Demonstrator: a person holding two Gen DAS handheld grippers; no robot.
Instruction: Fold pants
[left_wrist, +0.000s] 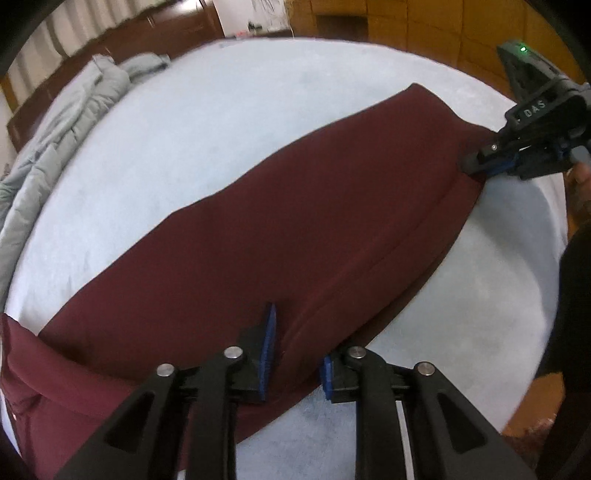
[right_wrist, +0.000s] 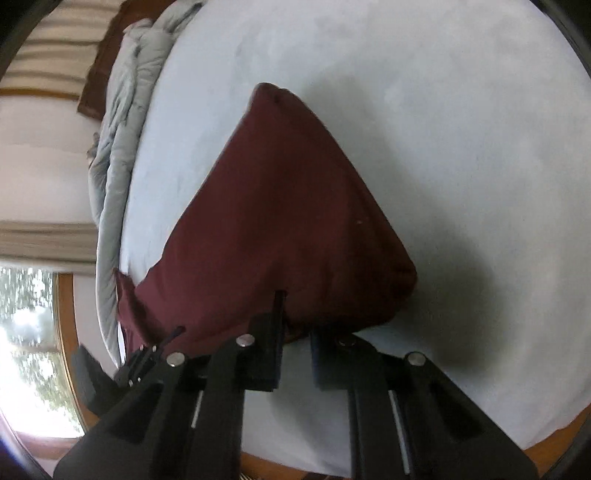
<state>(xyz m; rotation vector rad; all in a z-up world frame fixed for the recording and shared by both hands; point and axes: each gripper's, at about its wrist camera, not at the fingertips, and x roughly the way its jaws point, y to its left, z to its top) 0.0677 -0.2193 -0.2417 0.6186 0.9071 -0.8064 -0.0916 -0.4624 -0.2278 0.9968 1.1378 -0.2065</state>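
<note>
The maroon pants (left_wrist: 295, 229) lie lengthwise on a pale blue bed (left_wrist: 221, 122), folded leg on leg. My left gripper (left_wrist: 297, 354) straddles the near edge of the cloth with its blue pads (left_wrist: 269, 347) a hand's width apart, so it is open. My right gripper (left_wrist: 480, 162) shows at the far right end of the pants, its jaws closed on the cloth edge. In the right wrist view the pants (right_wrist: 280, 229) rise slightly toward that gripper (right_wrist: 295, 347), whose fingers pinch the hem. The left gripper (right_wrist: 155, 350) shows at the lower left.
A bunched grey-green quilt (left_wrist: 66, 122) lies along the far side of the bed, also in the right wrist view (right_wrist: 122, 140). Wooden furniture and a wood-panelled wall (left_wrist: 424, 22) stand beyond. A window (right_wrist: 26, 332) is at the left. The bed's wooden edge (right_wrist: 554, 435) is near.
</note>
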